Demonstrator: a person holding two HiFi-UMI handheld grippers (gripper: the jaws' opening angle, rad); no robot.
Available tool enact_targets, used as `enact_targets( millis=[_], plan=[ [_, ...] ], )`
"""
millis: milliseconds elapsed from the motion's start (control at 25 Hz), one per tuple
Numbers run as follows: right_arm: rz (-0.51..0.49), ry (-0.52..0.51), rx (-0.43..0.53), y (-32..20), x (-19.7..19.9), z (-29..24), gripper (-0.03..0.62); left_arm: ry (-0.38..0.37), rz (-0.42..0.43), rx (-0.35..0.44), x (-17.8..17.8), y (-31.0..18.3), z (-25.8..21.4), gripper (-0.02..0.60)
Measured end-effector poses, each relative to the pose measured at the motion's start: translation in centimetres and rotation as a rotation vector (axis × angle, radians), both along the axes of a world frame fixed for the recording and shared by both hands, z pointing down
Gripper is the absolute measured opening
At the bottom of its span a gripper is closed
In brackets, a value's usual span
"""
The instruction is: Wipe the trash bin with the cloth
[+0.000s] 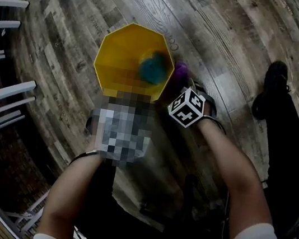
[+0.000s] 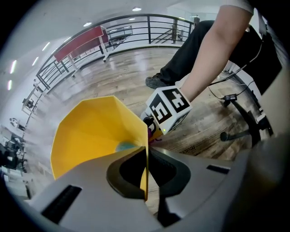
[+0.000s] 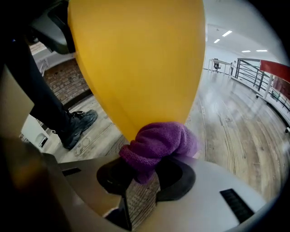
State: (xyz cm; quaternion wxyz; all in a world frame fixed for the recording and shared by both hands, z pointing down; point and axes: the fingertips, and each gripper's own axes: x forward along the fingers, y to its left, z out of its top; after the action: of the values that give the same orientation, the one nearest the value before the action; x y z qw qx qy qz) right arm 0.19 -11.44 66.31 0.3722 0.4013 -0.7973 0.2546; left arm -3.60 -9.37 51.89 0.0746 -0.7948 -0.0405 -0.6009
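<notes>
Two grippers meet at one yellow trash bin [image 1: 127,55], an open-topped, eight-sided tub with thin walls that stands on the wooden floor [image 1: 236,40] with a teal object [image 1: 153,67] lying in its bottom. The left gripper [image 2: 146,177] is clamped shut on the bin's thin wall, whose edge runs straight up between its jaws. The right gripper [image 3: 144,176] grips a bunched purple cloth [image 3: 158,140], whose fuzzy wad bulges past the jaw tips and presses against the bin's outer wall just ahead.
</notes>
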Motion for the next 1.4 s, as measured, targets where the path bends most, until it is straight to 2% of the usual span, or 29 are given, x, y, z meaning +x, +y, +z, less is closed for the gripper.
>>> enact_targets(
  millis=[160,360,440,520,600,640,800,920,1080,1200,1280,1400],
  plan=[
    [0.014,0.046,-0.048,-0.4,0.3,3.3,0.117,-0.010,-0.073,-0.023,0.8,-0.2,0.0,0.009],
    [0.039,0.091,-0.115,-1.1,0.8,6.5,0.117,-0.001,-0.197,0.006,2.6,-0.9,0.0,0.011],
    [0.039,0.092,-0.151,-1.2,0.8,7.3,0.117,0.000,-0.209,0.012,3.2,-0.8,0.1,0.011],
    [0.032,0.090,-0.173,-1.3,0.8,7.8,0.117,-0.001,-0.167,0.007,3.4,-0.4,-0.1,0.034],
    [0.026,0.089,-0.181,-1.3,0.9,7.9,0.117,-0.008,-0.085,0.030,3.0,-0.2,-0.9,0.117],
    [0.031,0.090,-0.179,-1.3,1.1,7.7,0.117,-0.016,-0.039,0.057,2.5,-0.3,-1.4,0.134],
    [0.120,0.054,-0.146,-0.4,2.4,5.7,0.117,-0.072,0.109,0.160,-1.9,-1.2,-1.8,0.144],
    [0.165,0.009,-0.125,1.4,2.9,3.1,0.117,-0.101,0.143,0.129,-4.1,-1.3,0.1,0.144],
    [0.187,0.012,-0.081,3.2,4.4,-0.3,0.117,-0.119,0.190,0.124,-4.8,-1.6,1.1,0.143],
    [0.212,0.008,-0.051,3.6,5.0,-2.7,0.117,-0.111,0.187,0.154,-5.1,-2.1,1.1,0.143],
    [0.229,0.006,-0.030,3.5,5.3,-4.0,0.117,-0.113,0.177,0.168,-5.1,-2.4,1.0,0.095],
    [0.250,-0.001,0.002,3.2,5.3,-6.0,0.117,-0.109,0.155,0.140,-4.5,-2.0,1.0,0.084]
  ],
)
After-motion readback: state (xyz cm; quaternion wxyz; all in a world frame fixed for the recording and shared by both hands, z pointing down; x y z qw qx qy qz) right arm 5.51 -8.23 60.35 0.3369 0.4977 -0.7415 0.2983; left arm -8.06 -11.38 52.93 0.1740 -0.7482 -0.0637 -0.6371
